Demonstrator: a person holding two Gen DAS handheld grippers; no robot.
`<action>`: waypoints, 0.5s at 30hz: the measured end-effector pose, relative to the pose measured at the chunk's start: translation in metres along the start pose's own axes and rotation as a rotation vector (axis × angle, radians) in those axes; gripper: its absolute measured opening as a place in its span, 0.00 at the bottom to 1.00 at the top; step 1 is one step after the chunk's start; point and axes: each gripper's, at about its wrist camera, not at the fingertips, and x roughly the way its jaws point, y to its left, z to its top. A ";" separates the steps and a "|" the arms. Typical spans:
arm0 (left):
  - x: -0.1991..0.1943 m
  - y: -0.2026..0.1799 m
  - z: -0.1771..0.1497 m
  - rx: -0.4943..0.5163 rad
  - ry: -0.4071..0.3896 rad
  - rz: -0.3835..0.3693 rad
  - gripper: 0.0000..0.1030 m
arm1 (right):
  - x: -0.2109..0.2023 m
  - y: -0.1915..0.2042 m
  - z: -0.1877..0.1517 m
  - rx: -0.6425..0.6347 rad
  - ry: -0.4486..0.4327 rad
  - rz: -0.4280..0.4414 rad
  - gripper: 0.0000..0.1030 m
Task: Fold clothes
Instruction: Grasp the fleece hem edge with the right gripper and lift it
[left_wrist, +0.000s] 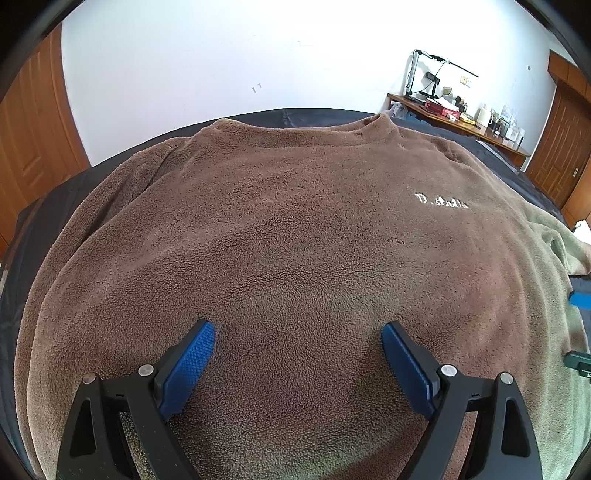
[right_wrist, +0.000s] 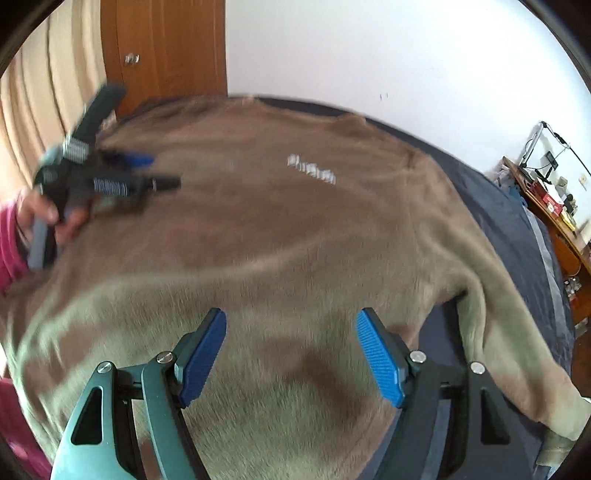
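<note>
A brown fleece sweatshirt lies spread flat, front up, on a dark bed, with white lettering on its chest and the collar at the far side. It also fills the blurred right wrist view, its right sleeve running down to the lower right. My left gripper is open and empty just above the lower body of the sweatshirt. My right gripper is open and empty above the hem area. The left gripper also shows in the right wrist view, held by a hand at the left.
The dark bed cover borders the sweatshirt. A wooden desk with clutter and a lamp stands at the back right against the white wall. Wooden doors are at both sides. Beige curtains hang at the left.
</note>
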 end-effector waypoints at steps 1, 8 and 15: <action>0.000 0.000 0.000 0.000 0.000 0.001 0.90 | 0.005 -0.008 -0.006 0.024 0.031 -0.013 0.75; 0.000 -0.001 0.000 0.001 0.000 0.006 0.90 | 0.007 -0.042 -0.022 0.091 0.038 -0.028 0.74; 0.001 -0.001 0.000 0.001 0.001 0.011 0.90 | -0.009 -0.037 -0.025 0.068 0.028 -0.143 0.74</action>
